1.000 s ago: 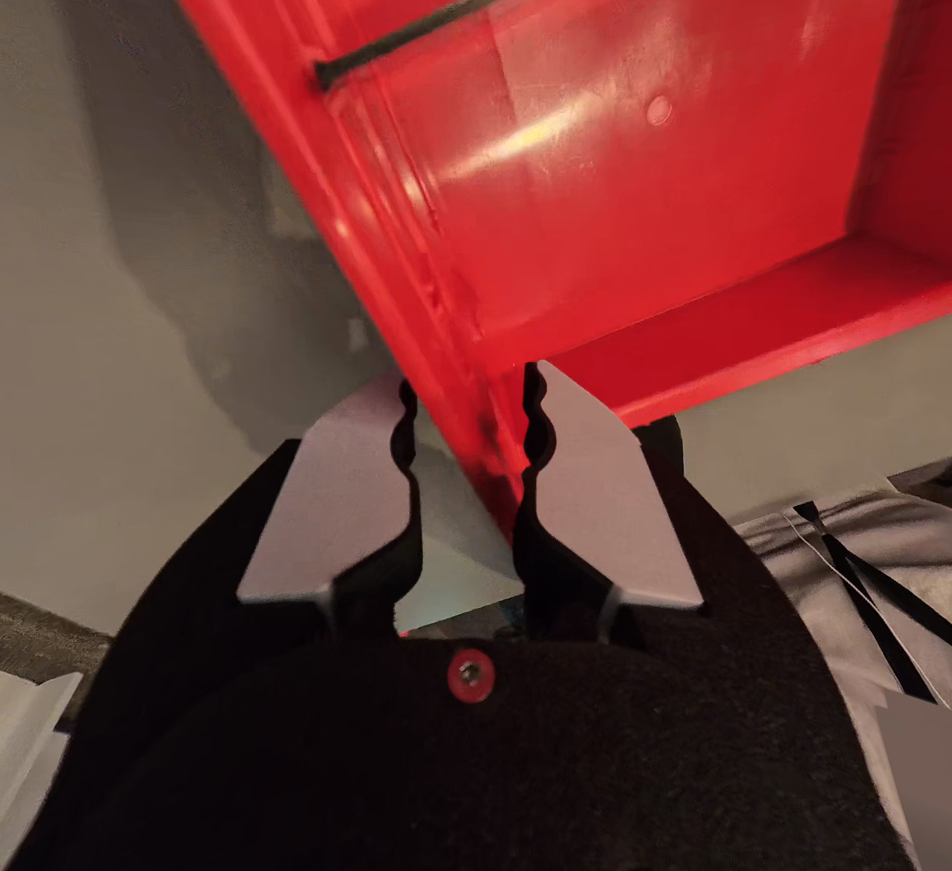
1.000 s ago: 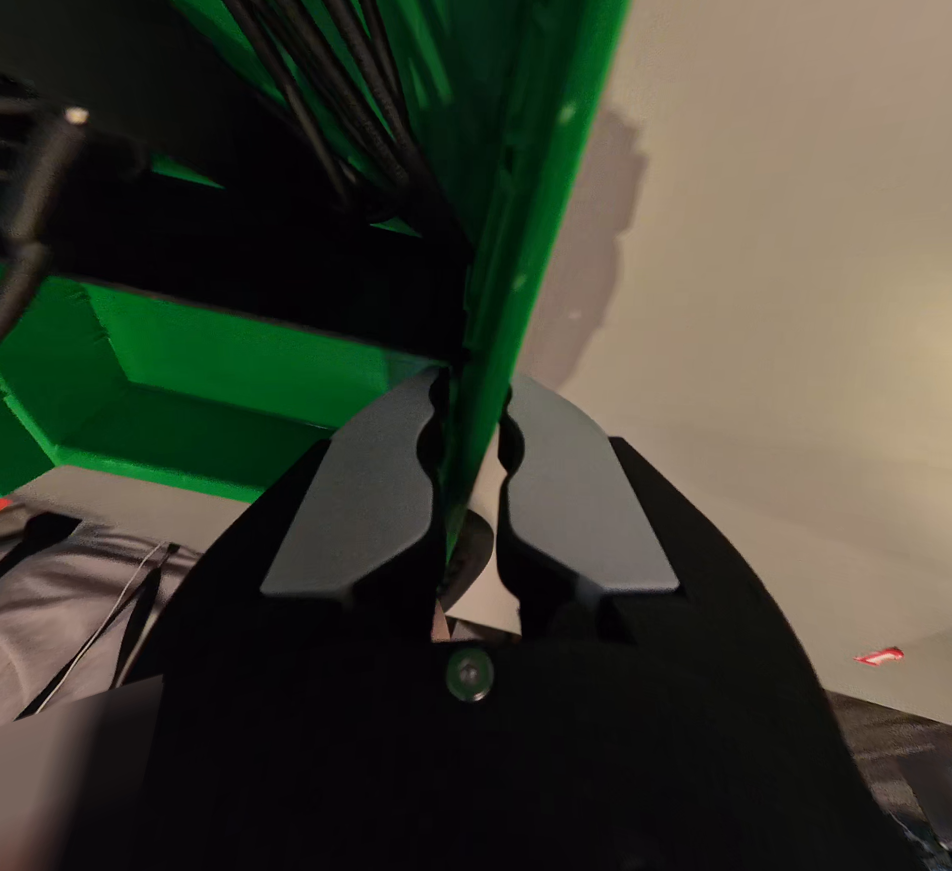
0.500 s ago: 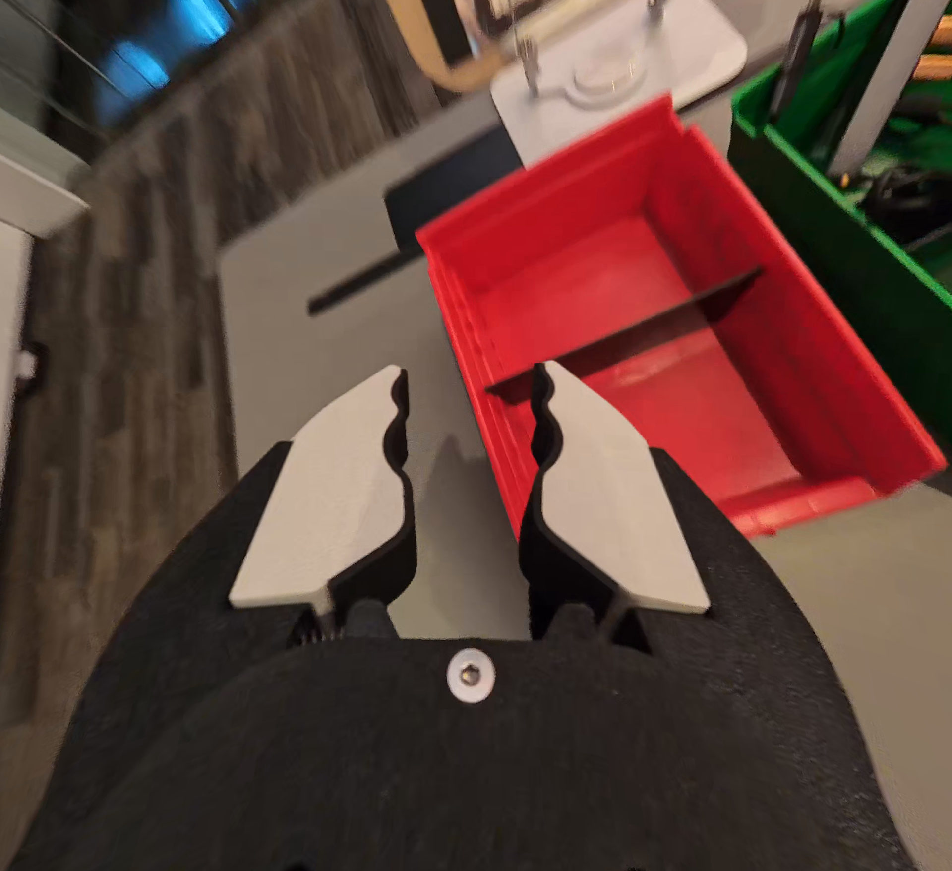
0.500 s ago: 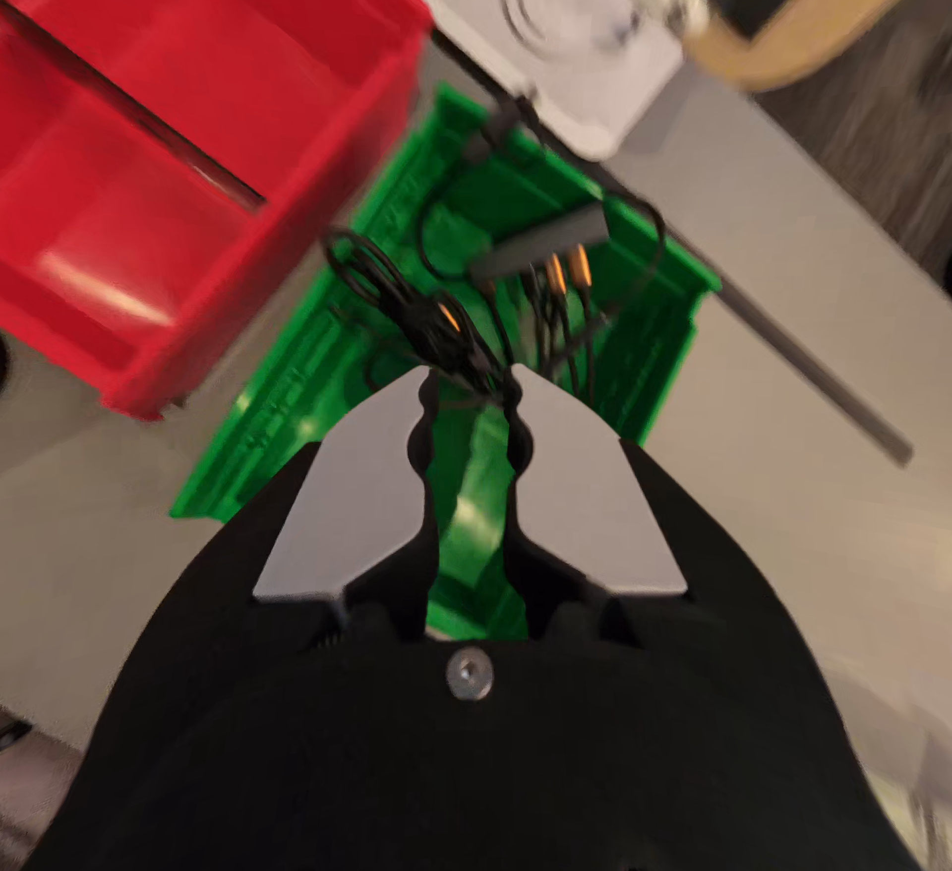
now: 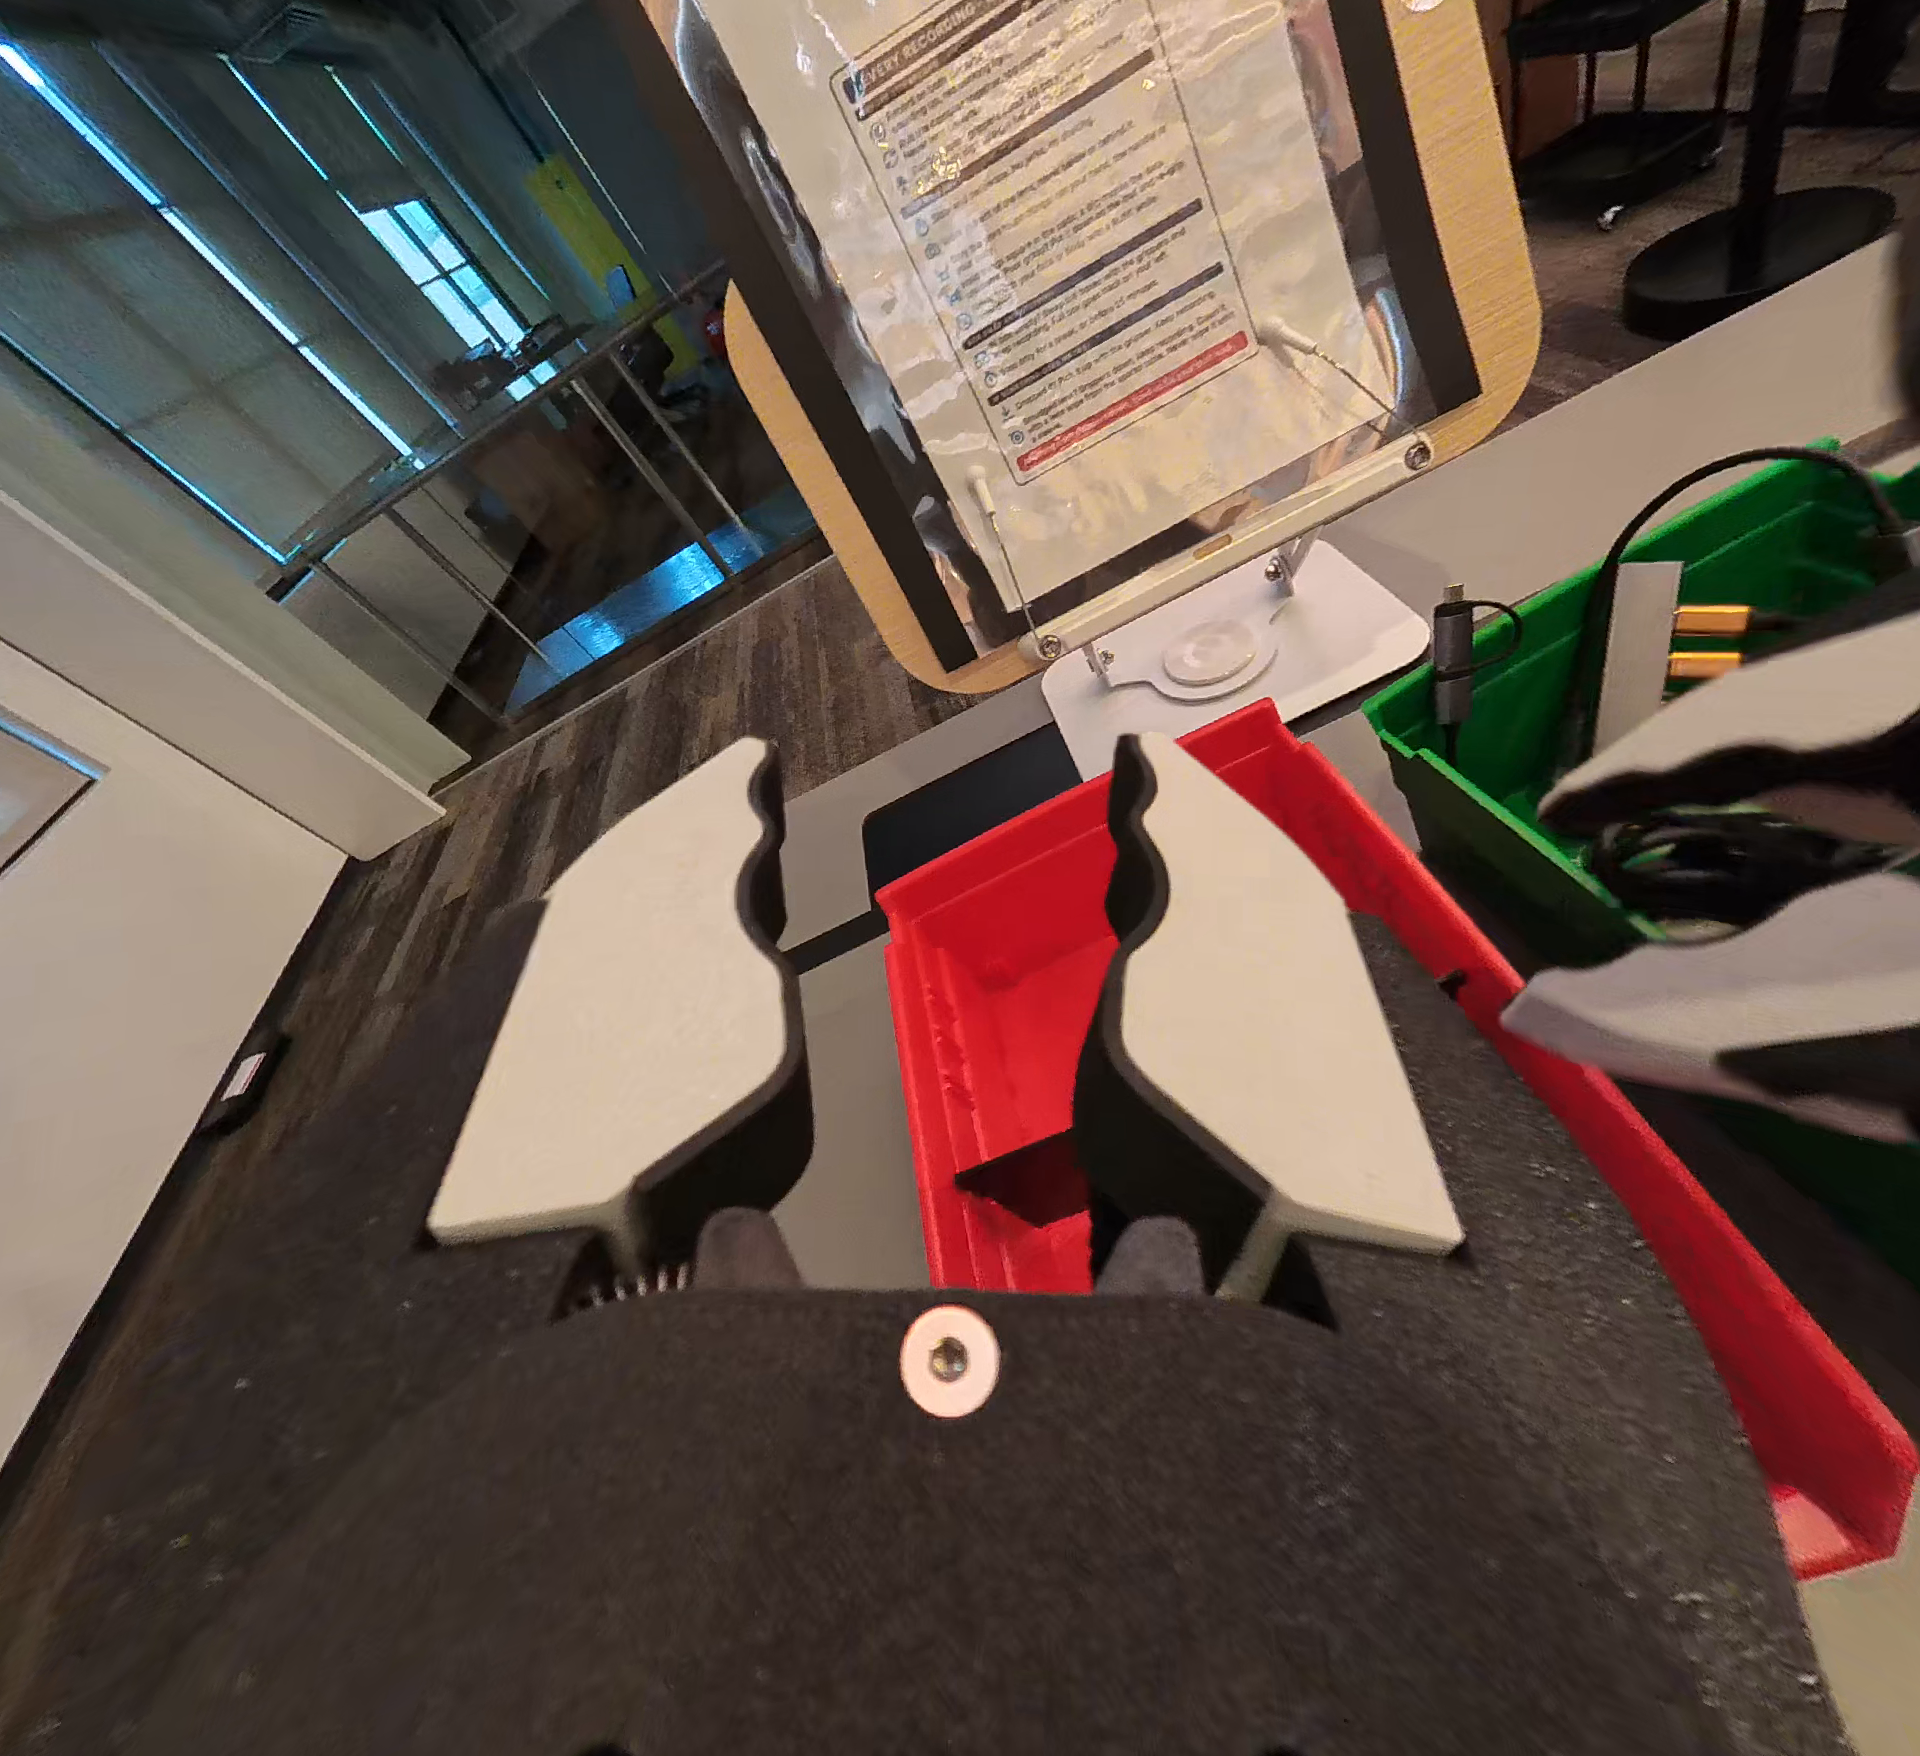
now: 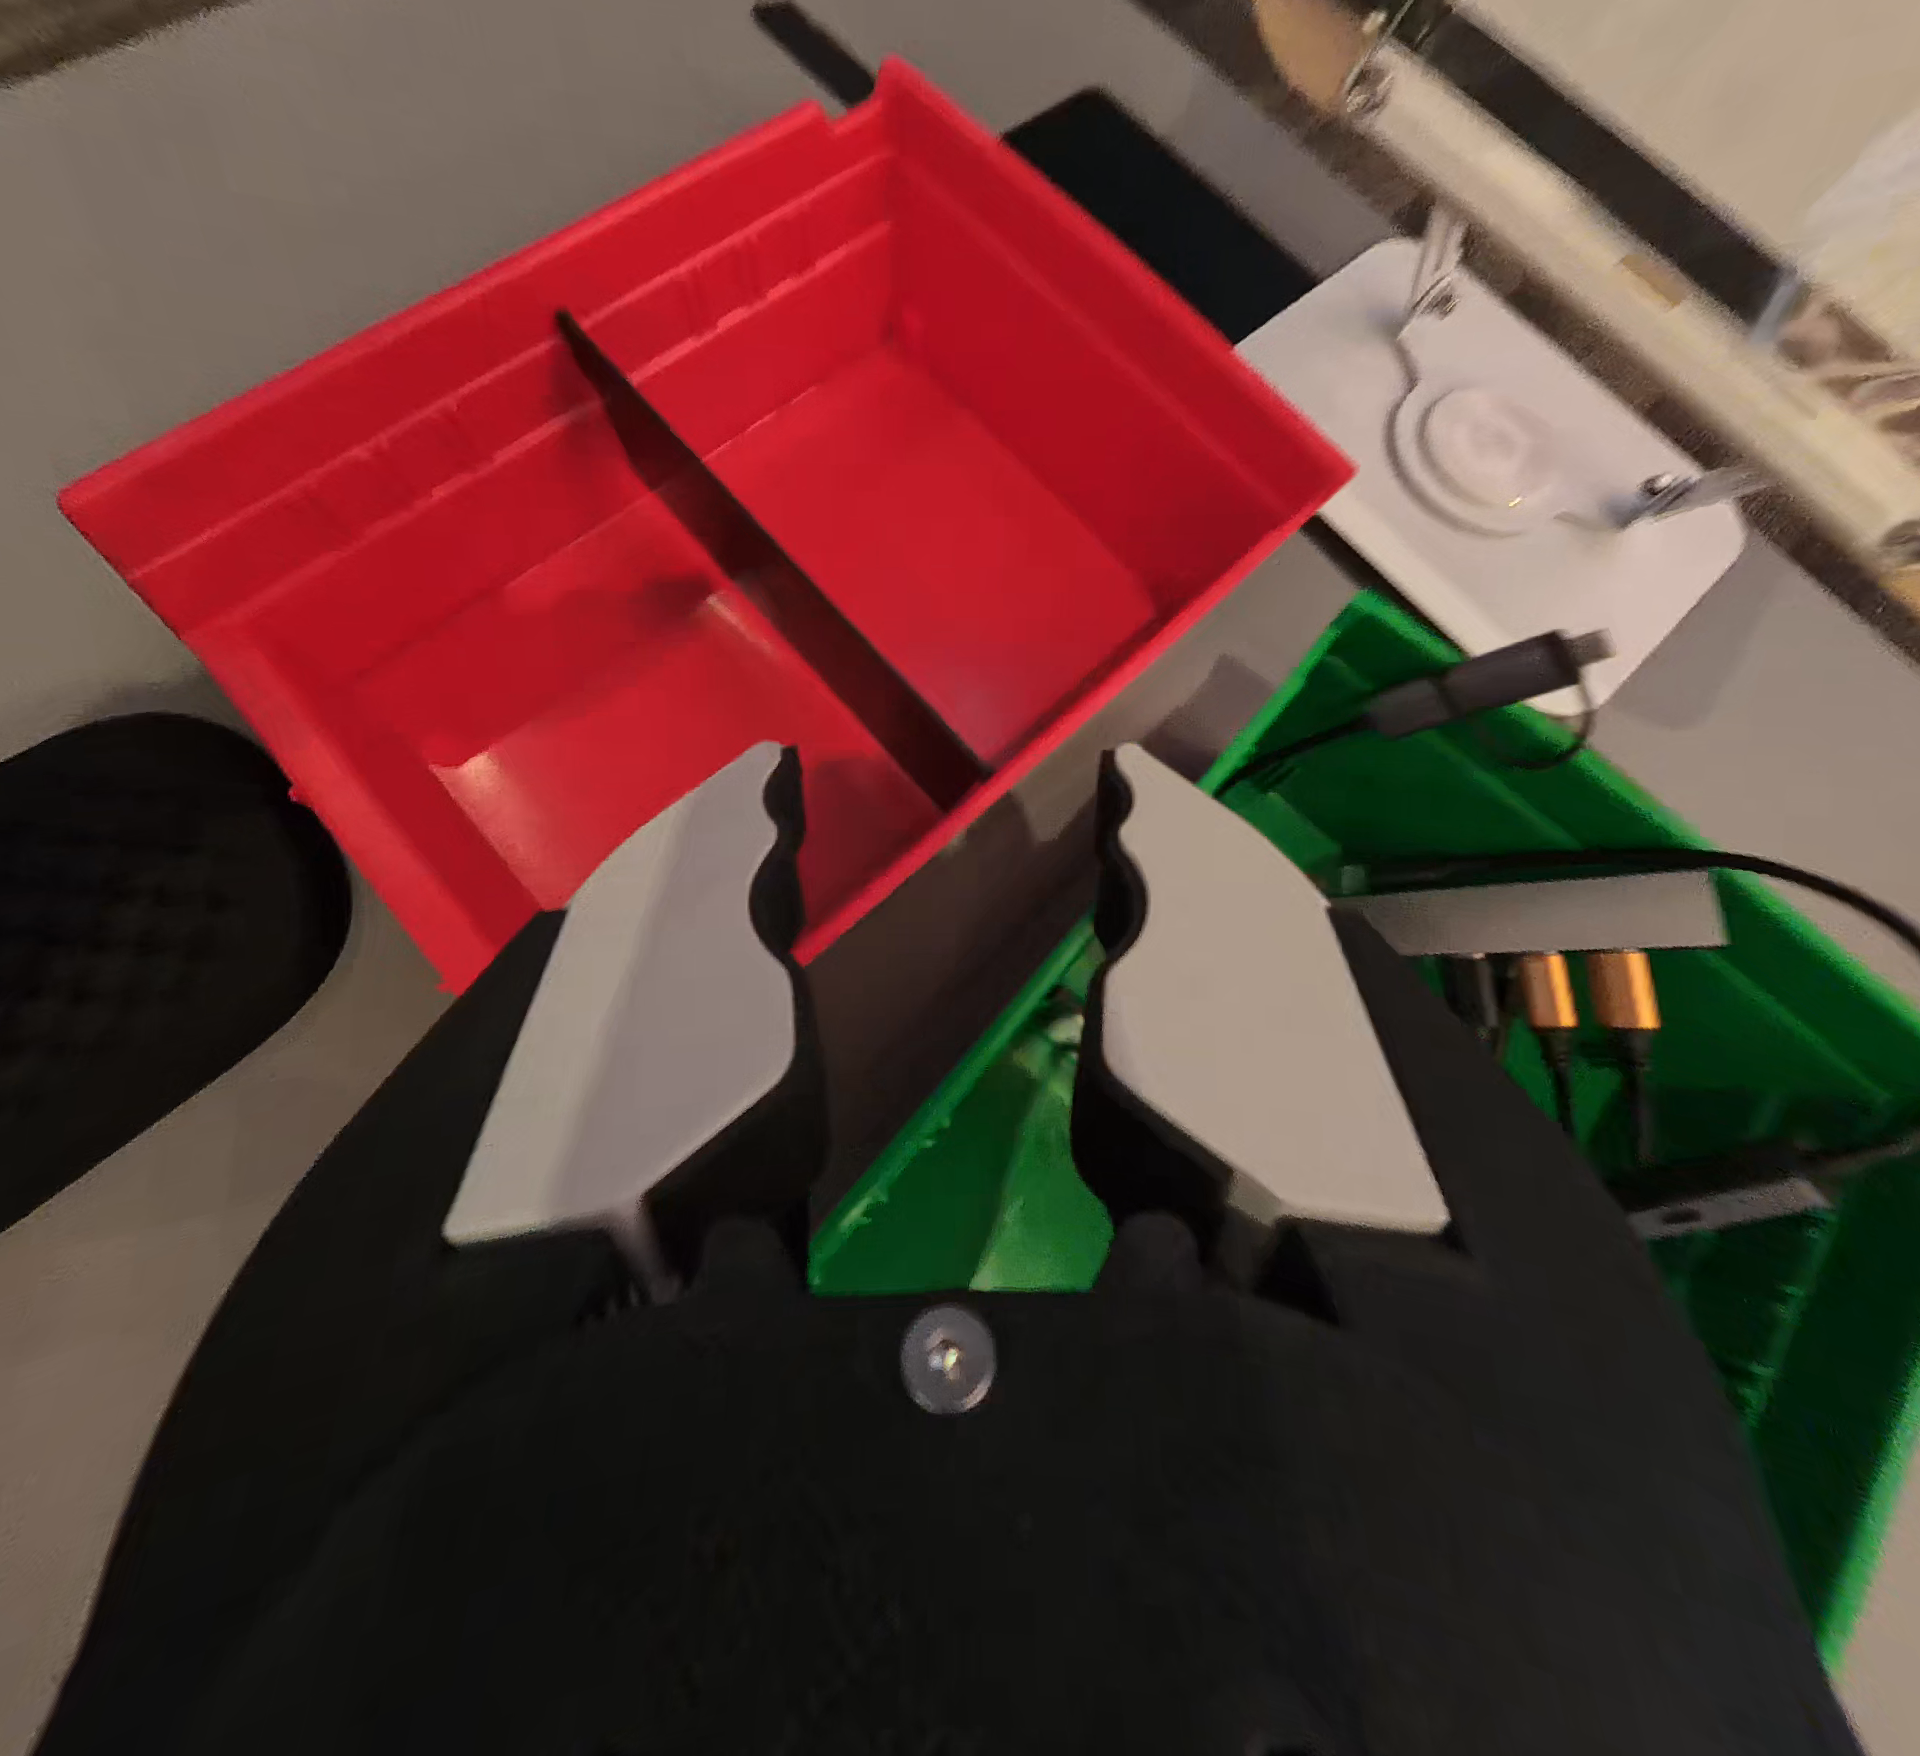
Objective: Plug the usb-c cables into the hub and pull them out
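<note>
Approach step: your left gripper [image 5: 945, 833] and right gripper [image 6: 951, 833] gape empty. Hub [image 6: 1538, 911] sits at 3 o'clock in the green bin [image 6: 1787, 1010]; next, pinch it.

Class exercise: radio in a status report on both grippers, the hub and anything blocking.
Left gripper open, empty; right gripper open, empty. Hub in green bin, gold-tipped cables plugged in. Nothing blocking.

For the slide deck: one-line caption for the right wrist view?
Open right gripper hovers above an empty red bin and a green bin holding hub and cables.
</note>
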A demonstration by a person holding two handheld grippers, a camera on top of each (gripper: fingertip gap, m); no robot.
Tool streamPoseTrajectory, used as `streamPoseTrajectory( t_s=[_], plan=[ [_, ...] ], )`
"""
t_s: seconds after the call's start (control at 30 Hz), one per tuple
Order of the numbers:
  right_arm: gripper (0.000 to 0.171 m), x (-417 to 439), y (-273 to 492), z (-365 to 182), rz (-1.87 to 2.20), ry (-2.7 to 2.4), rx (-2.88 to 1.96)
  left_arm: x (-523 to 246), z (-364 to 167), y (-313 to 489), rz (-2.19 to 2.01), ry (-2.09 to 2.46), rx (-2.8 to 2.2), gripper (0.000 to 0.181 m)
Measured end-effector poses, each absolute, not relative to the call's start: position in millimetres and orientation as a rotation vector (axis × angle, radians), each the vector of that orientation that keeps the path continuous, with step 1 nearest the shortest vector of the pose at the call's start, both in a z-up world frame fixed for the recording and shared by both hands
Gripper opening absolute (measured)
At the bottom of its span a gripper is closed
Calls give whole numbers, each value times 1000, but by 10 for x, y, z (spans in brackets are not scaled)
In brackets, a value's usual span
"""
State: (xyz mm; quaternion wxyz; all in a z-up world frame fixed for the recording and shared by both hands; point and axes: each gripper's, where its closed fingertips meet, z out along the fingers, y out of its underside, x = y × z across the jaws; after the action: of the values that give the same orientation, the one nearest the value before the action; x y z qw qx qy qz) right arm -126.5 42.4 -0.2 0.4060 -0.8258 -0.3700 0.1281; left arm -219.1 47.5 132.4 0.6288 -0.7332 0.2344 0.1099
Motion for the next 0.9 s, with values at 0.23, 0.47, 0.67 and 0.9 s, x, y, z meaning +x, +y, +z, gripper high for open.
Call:
streamPoseTrajectory(
  t_s=[0.23,0.47,0.67,0.9],
  plan=[
    [50,-1353,313,-381,348,-907,-2317,-2190,1373,433,197,541,-1666,59],
    [49,-1340,120,-491,341,-820,-2460,-2221,1369,410,106,540,-1683,60],
    [51,-1388,82,-753,89,-740,-2573,-2104,1460,271,17,581,-1641,59],
    [45,-1368,314,-947,-85,-619,-2665,-2003,1530,100,-62,633,-1610,58]
  ],
)
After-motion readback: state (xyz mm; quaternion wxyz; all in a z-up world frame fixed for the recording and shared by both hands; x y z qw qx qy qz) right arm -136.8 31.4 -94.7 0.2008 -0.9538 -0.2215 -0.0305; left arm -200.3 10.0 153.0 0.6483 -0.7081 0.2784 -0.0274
